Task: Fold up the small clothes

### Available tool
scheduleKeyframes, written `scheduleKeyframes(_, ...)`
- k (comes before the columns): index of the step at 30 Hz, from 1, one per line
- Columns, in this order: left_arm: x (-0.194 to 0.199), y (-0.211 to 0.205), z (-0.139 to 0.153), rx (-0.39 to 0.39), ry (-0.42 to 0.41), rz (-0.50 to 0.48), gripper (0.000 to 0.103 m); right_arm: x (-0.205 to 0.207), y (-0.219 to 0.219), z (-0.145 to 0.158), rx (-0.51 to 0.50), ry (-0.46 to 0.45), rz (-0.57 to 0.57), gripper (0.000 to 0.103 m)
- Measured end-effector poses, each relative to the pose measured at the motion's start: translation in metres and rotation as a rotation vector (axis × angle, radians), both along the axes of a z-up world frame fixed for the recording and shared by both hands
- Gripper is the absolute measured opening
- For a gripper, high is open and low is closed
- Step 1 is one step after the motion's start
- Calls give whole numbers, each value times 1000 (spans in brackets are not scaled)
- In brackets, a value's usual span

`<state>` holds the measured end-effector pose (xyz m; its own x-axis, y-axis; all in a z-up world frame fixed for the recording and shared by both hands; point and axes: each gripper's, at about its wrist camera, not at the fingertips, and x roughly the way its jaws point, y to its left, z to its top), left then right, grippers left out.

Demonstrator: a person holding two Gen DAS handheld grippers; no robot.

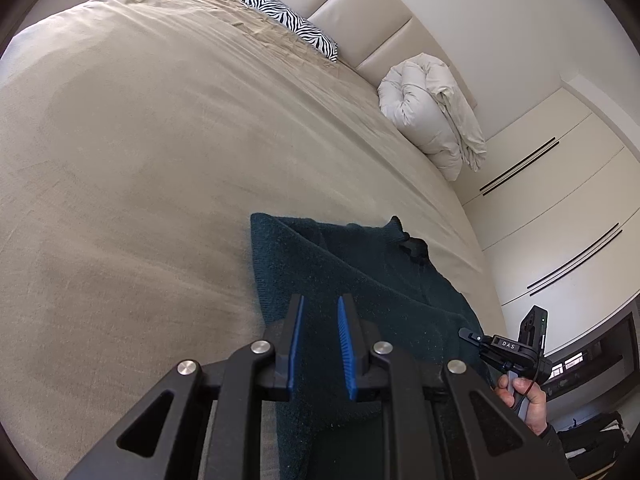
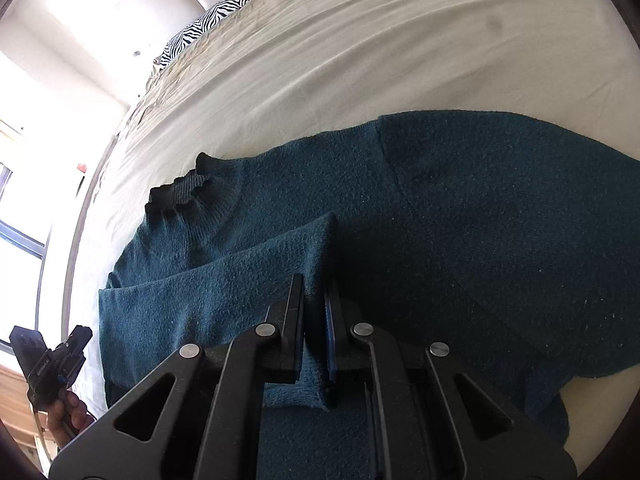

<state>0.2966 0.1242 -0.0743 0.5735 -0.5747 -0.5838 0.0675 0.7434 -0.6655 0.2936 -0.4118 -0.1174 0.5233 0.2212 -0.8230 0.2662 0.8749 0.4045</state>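
The left wrist view looks along its fingers from low over the bed (image 1: 140, 140), toward the headboard (image 1: 360, 12). The right wrist view sits closer, just above the sweater (image 2: 460, 208). Both share the sweater (image 1: 360, 272) and zebra pillow (image 1: 296, 24) (each also catches the opposite hand).

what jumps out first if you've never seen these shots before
A dark teal sweater lies spread on a beige bedspread, its sleeve folded across the body and pinched in the right tongs. The left tongs hang open over the sweater's edge, holding nothing. At the headboard sit a zebra-print pillow and a rolled white duvet.
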Motion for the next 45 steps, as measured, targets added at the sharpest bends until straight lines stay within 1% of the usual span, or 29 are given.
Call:
scheduleKeyframes(4,2,1,-2,-16,-2,-2,18,1,-3,0,4,-1,-12,7)
scheduleKeyframes(8,4,-1,-2,-45,-16,-26,16,2,-4,-3,12,5,-15,7)
scheduleKeyframes(12,16,1,-1,-79,-19,-36,16,3,-4,-9,42,7,-13,7)
scheduleKeyframes(14,27,2,-6,-77,1,-38,16,3,-5,-10,55,4,-12,7)
scheduleKeyframes(16,39,2,-16,-63,42,-48,16,3,-5,-10,52,3,-8,7)
scheduleKeyframes(18,47,0,-29,-34,88,-58,16,4,-5,-11,53,2,-9,7)
scheduleKeyframes(19,48,0,-33,-23,90,-62,15,4,-5,-11,53,1,-9,7)
scheduleKeyframes(21,43,1,-33,-28,73,-67,15,4,-5,-11,56,1,-11,7)
scheduleKeyframes(24,33,0,-32,-30,73,-85,15,3,-6,-12,64,-3,-17,7)
scheduleKeyframes(28,10,-6,-28,1,64,-123,15,1,-5,-13,65,-12,-25,7)
scheduleKeyframes(32,-15,-7,-26,-1,49,-136,15,-2,-5,-13,72,-17,-32,8)
scheduleKeyframes(35,-32,-10,-23,29,39,-145,15,-4,-6,-12,75,-19,-33,8)
scheduleKeyframes(38,-45,-16,-19,58,30,-150,16,-6,-9,-13,101,-23,-52,9)
scheduleKeyframes(40,-52,-16,-17,77,26,-149,17,-10,-12,-14,132,-20,-70,10)
scheduleKeyframes(42,-59,-16,-15,88,19,-145,24,-16,-16,-12,154,-17,-82,11)
scheduleKeyframes(44,-66,-17,-10,108,13,-134,26,-28,-21,-5,150,-29,-90,19)
scheduleKeyframes(45,-70,-19,-6,119,2,-134,33,-38,-25,-1,152,-43,-97,22)
